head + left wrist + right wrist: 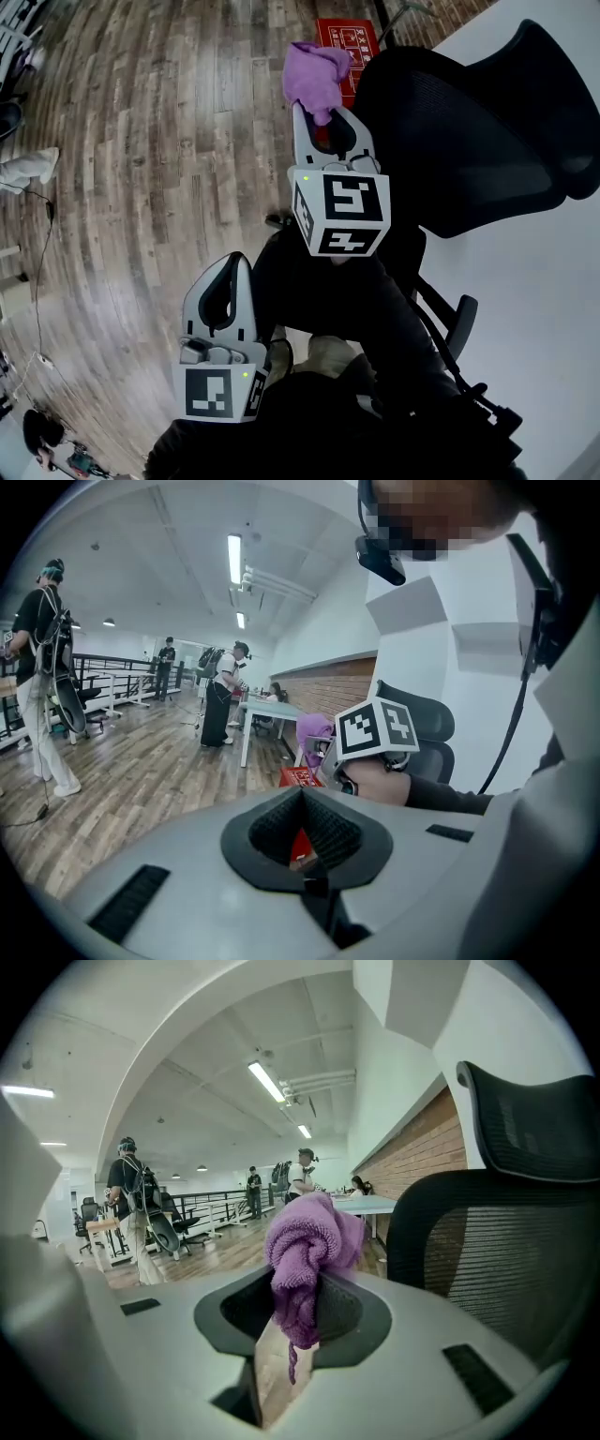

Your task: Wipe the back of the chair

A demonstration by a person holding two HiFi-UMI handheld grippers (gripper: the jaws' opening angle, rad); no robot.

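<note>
My right gripper (pixel 324 114) is shut on a purple cloth (pixel 317 77), which bunches up above the jaw tips. In the right gripper view the purple cloth (pixel 306 1258) hangs between the jaws of the right gripper (pixel 298 1309), with the black mesh chair back (pixel 511 1255) close on the right and not touching it. The chair (pixel 469 141) stands right of the cloth in the head view. My left gripper (pixel 238 261) is lower and to the left, shut and empty. The left gripper (pixel 302 799) looks at the right gripper's marker cube (pixel 377 727).
A red printed sheet (pixel 345 39) lies on the wooden floor beyond the chair. A white wall (pixel 525 309) lies right of the chair. A cable (pixel 42 253) runs over the floor at the left. People and a table (pixel 267 709) stand far off.
</note>
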